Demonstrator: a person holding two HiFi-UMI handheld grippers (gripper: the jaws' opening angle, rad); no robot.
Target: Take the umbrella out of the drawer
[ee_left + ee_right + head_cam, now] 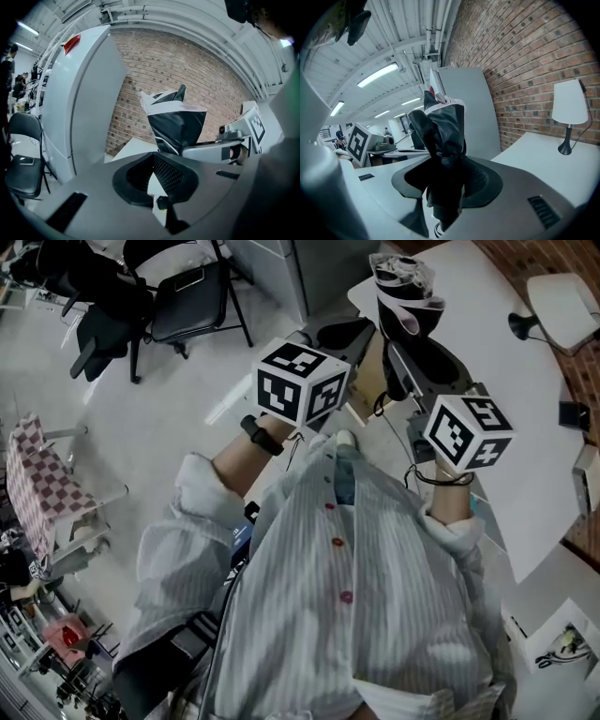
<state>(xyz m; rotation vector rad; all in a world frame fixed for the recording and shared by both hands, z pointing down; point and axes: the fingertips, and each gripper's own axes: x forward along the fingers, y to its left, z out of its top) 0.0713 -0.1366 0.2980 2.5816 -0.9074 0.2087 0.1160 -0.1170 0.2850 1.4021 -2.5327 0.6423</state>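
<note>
The folded umbrella (405,296) is pinched near its lower end by the right gripper (443,187) and held upright at one o'clock in the head view, above the table (511,427). The left gripper (152,180) is spread, with nothing between its jaws. No drawer is seen, so extraction is judged complete. Next, a steady set-down is called for.

We record a white table (525,418) at the right of the scene. On it, at the far end, stands a lamp (561,307) with a white shade; a small dark item (574,415) lies near its right edge. At the left, the pale floor (159,418) carries a black folding chair (192,296) and, nearer, a checked chair (37,479).
</note>
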